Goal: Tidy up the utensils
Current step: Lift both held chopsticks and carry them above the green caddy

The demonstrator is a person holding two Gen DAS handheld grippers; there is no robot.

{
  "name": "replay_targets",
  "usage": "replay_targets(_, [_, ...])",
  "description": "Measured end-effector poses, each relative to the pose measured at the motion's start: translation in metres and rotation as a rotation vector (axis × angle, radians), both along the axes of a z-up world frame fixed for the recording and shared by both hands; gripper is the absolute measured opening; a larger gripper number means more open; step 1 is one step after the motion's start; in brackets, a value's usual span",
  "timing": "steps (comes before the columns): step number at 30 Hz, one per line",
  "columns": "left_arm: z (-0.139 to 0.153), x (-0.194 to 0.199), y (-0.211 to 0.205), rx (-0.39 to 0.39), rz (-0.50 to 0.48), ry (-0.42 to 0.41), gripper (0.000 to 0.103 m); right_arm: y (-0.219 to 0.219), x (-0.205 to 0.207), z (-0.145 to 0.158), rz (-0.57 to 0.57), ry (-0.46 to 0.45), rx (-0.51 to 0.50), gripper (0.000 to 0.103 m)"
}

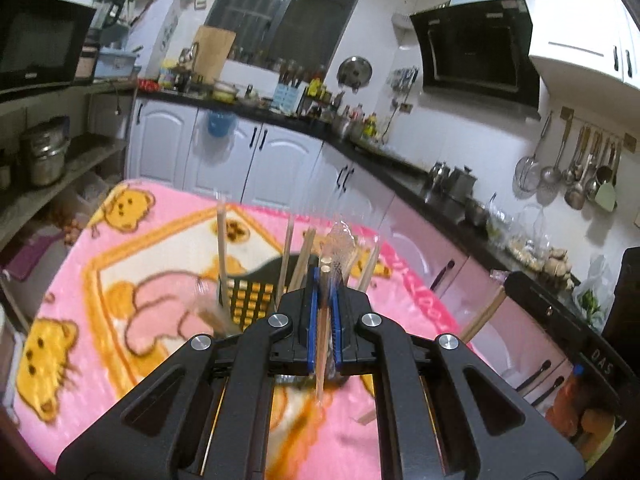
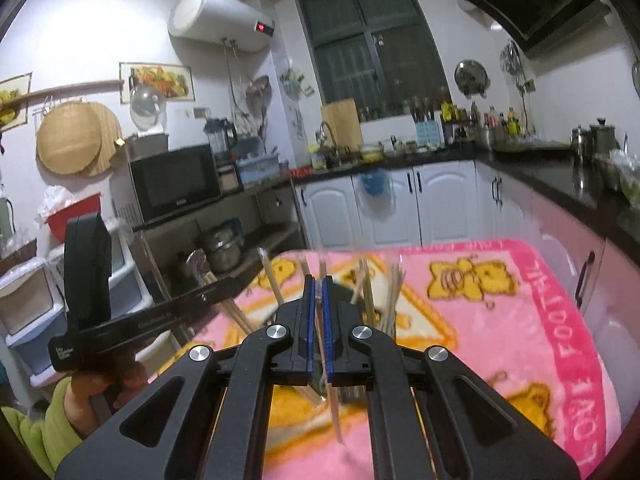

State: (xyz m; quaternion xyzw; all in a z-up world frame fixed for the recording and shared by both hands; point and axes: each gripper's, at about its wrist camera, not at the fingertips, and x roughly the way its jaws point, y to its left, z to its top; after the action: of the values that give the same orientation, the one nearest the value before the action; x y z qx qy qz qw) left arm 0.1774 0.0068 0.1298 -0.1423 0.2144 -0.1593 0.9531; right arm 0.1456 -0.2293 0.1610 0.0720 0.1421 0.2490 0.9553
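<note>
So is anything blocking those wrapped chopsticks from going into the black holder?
Nothing solid. The left gripper holds the wrapped chopsticks just above the black holder; only chopsticks already standing in it crowd the opening.

The table (image 2: 540, 320) is draped in a pink blanket (image 1: 120, 272) printed with yellow bears. A black perforated holder (image 1: 250, 300) stands near the blanket's middle, wooden chopsticks (image 1: 222, 252) sticking up out of it. Another chopstick (image 1: 366, 416) lies loose on the blanket just beside the holder.

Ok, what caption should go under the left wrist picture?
Left tongs pinch wrapped chopsticks above a black holder on the pink bear blanket.
</note>
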Motion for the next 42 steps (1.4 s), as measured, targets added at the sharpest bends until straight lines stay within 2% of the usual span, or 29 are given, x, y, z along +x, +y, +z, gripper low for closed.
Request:
replay_targets(13, [0.045, 0.000, 0.012, -0.007, 0.032, -0.121, 0.003, 0.008, 0.016, 0.034, -0.001, -0.094, 0.011, 0.004])
replay_targets(23, [0.057, 0.007, 0.015, 0.053, 0.112, -0.196, 0.003, 0.017, 0.028, 0.060, -0.005, -0.161, 0.026, 0.004])
replay_targets(27, [0.054, 0.012, 0.017, 0.066, 0.137, -0.198, 0.003, 0.019, 0.037, 0.067, -0.025, -0.183, 0.026, 0.004])
replay_targets(34, [0.043, 0.023, 0.020, 0.063, 0.171, -0.180, 0.003, 0.021, 0.054, 0.060, -0.078, -0.178, -0.005, 0.004])
replay_targets(42, [0.025, 0.037, 0.016, 0.066, 0.188, -0.141, 0.003, 0.025, 0.082, 0.026, -0.106, -0.093, -0.017, 0.004])
